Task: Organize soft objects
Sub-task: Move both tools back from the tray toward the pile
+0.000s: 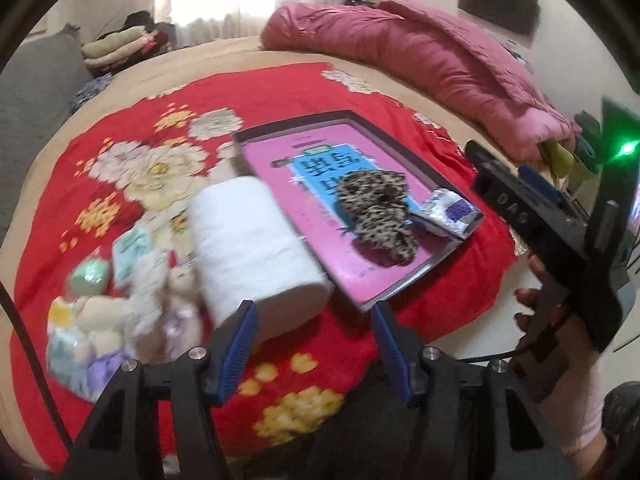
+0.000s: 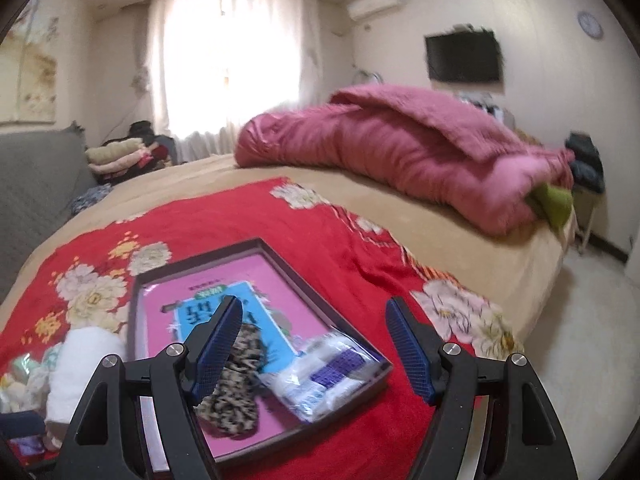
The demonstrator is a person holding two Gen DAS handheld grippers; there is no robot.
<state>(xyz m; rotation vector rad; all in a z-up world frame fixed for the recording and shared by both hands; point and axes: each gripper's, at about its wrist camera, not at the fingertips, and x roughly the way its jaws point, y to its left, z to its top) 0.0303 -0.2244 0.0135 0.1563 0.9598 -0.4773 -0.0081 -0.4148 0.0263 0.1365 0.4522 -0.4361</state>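
A dark tray (image 1: pixel 404 148) with a pink sheet inside lies on the red floral blanket (image 1: pixel 128 128). In it are a leopard-print soft piece (image 1: pixel 376 208) and a tissue packet (image 1: pixel 448 212). A white paper roll (image 1: pixel 252 248) lies left of the tray, just ahead of my open left gripper (image 1: pixel 312 336). Small plush toys (image 1: pixel 132 312) and packets lie further left. My right gripper (image 2: pixel 316 348) is open above the tray (image 2: pixel 352 324), over the leopard piece (image 2: pixel 236 384) and the tissue packet (image 2: pixel 320 376). The roll (image 2: pixel 80 364) shows at left.
A folded pink quilt (image 2: pixel 400 148) lies across the far side of the bed. A grey sofa (image 2: pixel 36 200) and stacked clothes stand at the left. The bed's right edge drops to the floor (image 2: pixel 592 320). The right gripper's body (image 1: pixel 560 220) shows in the left wrist view.
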